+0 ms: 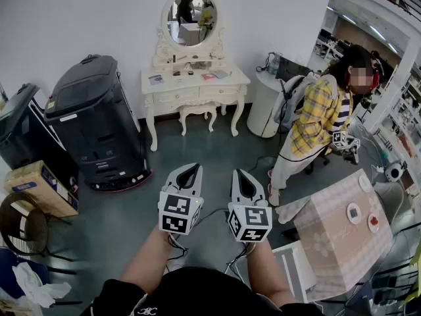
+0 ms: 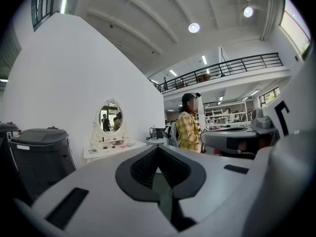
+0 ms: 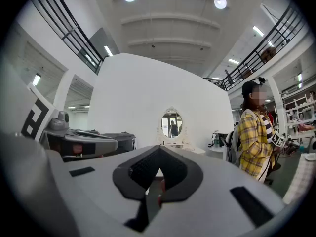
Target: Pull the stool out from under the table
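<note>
Well beyond left gripper (image 1: 192, 168): stool (image 1: 197, 110)

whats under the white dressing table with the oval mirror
A white carved stool is tucked under the white dressing table, between its curved legs. The rear of its seat is covered by the table's drawers.

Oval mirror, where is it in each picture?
Head view: oval mirror top centre, above the white dressing table.
Left gripper view: oval mirror left of centre.
Right gripper view: oval mirror near the centre.
Shared landmark: the person in the yellow plaid shirt, right of it in every view.
</note>
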### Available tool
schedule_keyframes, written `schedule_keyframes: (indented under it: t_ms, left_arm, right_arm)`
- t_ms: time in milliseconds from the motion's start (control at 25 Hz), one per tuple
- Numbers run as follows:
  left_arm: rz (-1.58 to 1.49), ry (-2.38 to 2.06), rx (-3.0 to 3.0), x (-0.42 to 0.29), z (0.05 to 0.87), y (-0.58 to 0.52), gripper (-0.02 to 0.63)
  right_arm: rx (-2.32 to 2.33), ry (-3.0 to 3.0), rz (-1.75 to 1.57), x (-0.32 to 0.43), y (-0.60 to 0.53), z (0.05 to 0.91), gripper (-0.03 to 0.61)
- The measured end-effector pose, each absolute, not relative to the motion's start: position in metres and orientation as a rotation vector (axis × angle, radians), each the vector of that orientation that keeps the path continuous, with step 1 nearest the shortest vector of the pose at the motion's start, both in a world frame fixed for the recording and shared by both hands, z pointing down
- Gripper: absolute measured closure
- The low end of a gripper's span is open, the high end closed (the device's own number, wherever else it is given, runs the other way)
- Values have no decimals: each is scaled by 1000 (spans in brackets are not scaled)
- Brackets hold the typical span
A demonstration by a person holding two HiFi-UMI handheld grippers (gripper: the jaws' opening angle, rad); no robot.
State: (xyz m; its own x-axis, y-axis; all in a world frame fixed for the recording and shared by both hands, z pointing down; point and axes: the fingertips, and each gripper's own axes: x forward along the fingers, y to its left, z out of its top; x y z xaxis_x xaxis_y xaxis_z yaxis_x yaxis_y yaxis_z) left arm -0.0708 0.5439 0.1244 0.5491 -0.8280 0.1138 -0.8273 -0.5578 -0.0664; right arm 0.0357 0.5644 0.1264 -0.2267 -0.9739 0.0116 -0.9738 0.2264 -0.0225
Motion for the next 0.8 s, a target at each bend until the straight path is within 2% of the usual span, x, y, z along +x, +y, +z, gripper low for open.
schedule_keyframes:
  t_ms: [800]
  left_arm:
    - [-210,1467,-2788,-80,135,536,614]
  right_arm:
    - [-2004,2471,-84,23,558,142,575]
